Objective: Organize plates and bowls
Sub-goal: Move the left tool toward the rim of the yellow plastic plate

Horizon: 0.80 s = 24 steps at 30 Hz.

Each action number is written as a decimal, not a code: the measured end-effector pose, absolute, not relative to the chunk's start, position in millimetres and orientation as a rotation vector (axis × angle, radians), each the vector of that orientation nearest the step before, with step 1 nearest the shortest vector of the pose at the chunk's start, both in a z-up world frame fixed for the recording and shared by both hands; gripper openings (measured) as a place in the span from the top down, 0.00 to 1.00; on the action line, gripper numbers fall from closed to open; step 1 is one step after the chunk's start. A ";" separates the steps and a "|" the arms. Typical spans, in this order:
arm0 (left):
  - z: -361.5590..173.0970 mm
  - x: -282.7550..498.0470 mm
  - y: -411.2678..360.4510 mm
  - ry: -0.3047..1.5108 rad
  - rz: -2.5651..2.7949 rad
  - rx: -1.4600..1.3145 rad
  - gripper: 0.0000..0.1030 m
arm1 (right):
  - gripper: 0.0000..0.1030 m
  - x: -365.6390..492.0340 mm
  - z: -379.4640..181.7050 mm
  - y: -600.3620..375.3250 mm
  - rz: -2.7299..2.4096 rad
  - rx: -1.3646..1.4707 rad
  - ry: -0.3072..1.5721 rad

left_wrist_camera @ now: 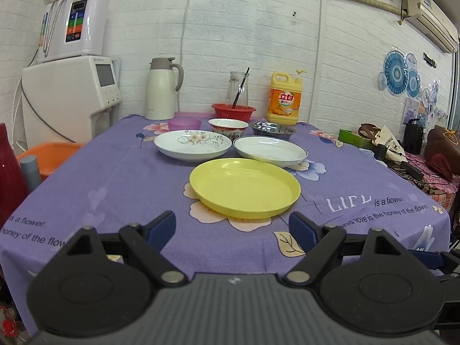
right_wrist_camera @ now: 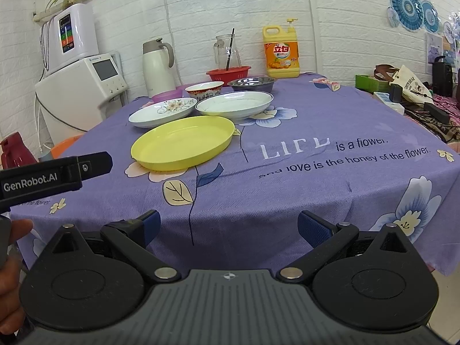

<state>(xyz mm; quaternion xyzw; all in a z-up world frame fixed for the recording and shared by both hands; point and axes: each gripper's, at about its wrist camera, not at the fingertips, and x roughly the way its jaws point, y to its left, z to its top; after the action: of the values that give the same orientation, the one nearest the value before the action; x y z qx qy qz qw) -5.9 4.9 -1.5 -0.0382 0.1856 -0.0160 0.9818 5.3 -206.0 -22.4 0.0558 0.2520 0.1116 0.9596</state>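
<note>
The yellow plate lies flat on the table, straight ahead of the left gripper and nearest to it of all the dishes; its near rim sits just beyond the spread jaws. From the right gripper the same plate lies ahead and off to the left, farther away, so the left one looks better placed for a first pick. Both sets of jaws are released wide, holding and touching nothing, hovering at the table's near edge. Behind the yellow plate sit the floral plate and the blue-rimmed plate side by side, then the purple bowl, the patterned bowl and the steel bowl.
</note>
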 end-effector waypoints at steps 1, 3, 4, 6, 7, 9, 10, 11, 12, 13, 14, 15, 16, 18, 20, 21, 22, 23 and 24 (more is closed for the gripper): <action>-1.4 -5.8 4.8 0.373 -0.031 -0.078 0.18 | 0.00 5.2 -22.7 -205.8 0.227 0.114 0.512; -1.5 -6.0 5.0 0.374 -0.031 -0.080 0.18 | 0.00 5.0 -23.1 -205.7 0.227 0.114 0.512; -1.0 -5.7 5.6 0.376 -0.030 -0.082 0.18 | 0.00 5.0 -23.1 -205.6 0.227 0.113 0.513; -0.8 -5.2 5.9 0.377 -0.029 -0.085 0.18 | 0.00 5.0 -23.1 -205.6 0.227 0.113 0.513; -0.4 -5.0 6.2 0.378 -0.027 -0.087 0.18 | 0.00 5.1 -23.1 -205.7 0.227 0.113 0.513; -0.4 -4.3 6.4 0.381 -0.026 -0.087 0.18 | 0.00 5.3 -23.0 -205.8 0.227 0.114 0.512; -0.5 -4.1 6.8 0.383 -0.024 -0.088 0.18 | 0.00 5.4 -22.9 -205.8 0.226 0.114 0.512; -0.4 -3.4 7.2 0.385 -0.022 -0.089 0.18 | 0.00 5.5 -23.2 -205.8 0.226 0.115 0.512; -0.7 -2.8 7.8 0.385 -0.021 -0.090 0.18 | 0.00 5.1 -23.3 -205.5 0.225 0.115 0.511; -1.0 -1.4 8.8 0.385 -0.020 -0.093 0.18 | 0.00 4.8 -23.8 -205.6 0.226 0.114 0.509; -1.3 1.1 10.5 0.385 -0.018 -0.098 0.18 | 0.00 4.9 -24.3 -206.0 0.225 0.115 0.507; -1.6 4.5 12.6 0.385 -0.016 -0.104 0.18 | 0.00 4.8 -25.1 -206.6 0.226 0.117 0.504; -2.2 9.8 15.4 0.386 -0.010 -0.108 0.18 | 0.00 5.6 -25.9 -208.9 0.229 0.123 0.495; -5.0 20.8 20.4 0.398 0.014 -0.115 0.18 | 0.00 6.5 -29.4 -213.0 0.249 0.134 0.483; -10.7 34.3 25.5 0.431 0.031 -0.126 0.18 | 0.00 10.6 -34.4 -218.1 0.263 0.162 0.483; -13.3 39.5 28.0 0.447 0.034 -0.132 0.18 | 0.00 14.5 -36.9 -220.6 0.271 0.183 0.494; -15.5 43.5 30.4 0.456 0.035 -0.138 0.18 | 0.00 18.4 -39.0 -222.8 0.281 0.203 0.505; -17.1 47.6 33.0 0.459 0.033 -0.142 0.18 | 0.00 22.4 -39.6 -224.5 0.292 0.220 0.512; -17.0 52.1 34.9 0.464 0.028 -0.145 0.18 | 0.00 26.8 -38.7 -225.6 0.303 0.232 0.516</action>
<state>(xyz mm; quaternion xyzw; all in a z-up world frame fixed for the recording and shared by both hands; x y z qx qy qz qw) 52.1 34.9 -17.0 -0.0719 0.2295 0.0140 0.9705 26.8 -225.6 -38.7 0.1142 0.2538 0.1488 0.9489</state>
